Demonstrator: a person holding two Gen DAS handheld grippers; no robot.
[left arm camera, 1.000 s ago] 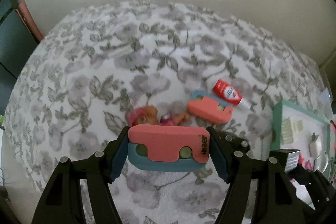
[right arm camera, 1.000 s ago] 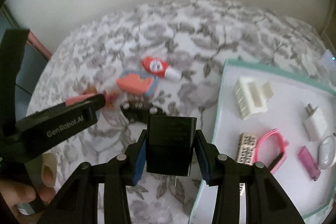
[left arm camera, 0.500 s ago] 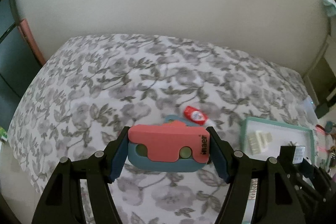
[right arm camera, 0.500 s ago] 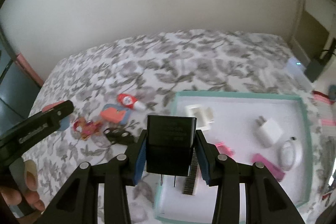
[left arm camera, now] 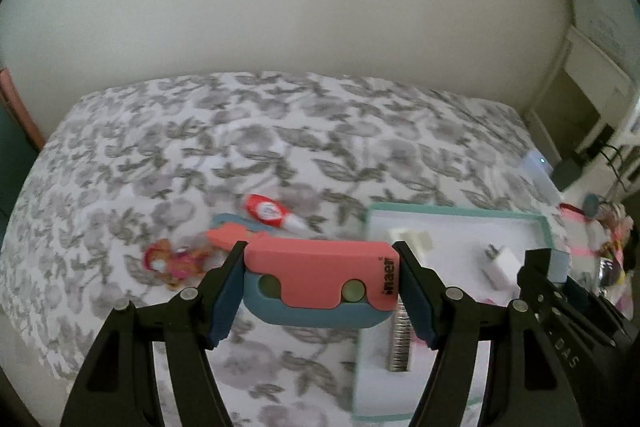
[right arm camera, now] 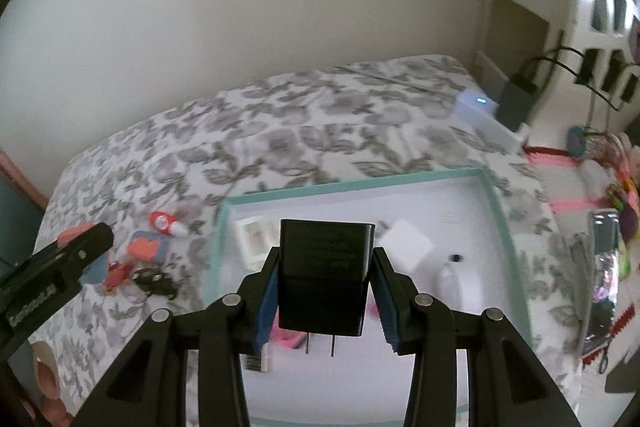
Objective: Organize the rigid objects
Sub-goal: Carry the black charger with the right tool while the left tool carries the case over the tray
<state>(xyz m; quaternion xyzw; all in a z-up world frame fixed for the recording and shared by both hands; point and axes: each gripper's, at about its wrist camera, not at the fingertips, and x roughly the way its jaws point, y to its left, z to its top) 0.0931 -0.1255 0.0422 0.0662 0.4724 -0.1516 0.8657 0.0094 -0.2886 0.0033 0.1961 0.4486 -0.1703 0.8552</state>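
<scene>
Left gripper point(left arm camera: 320, 287), lower centre of its frame, was clamped on a coral-and-blue case point(left arm camera: 320, 281), pads pressing both short ends, held above the floral bedspread point(left arm camera: 280, 155). Right gripper point(right arm camera: 325, 291), lower centre of its frame, gripped a black plug adapter point(right arm camera: 325, 277), prongs pointing down, over the teal-rimmed tray point(right arm camera: 500, 211). A second coral case point(right arm camera: 146, 247) lay left of the tray.

Flat coral-and-blue plastic gadget point(left arm camera: 320, 277) held level above the floral bedspread; boxy black plug adapter point(right arm camera: 326, 281) upright, prongs down, over the teal-rimmed white tray point(right arm camera: 500, 211).
</scene>
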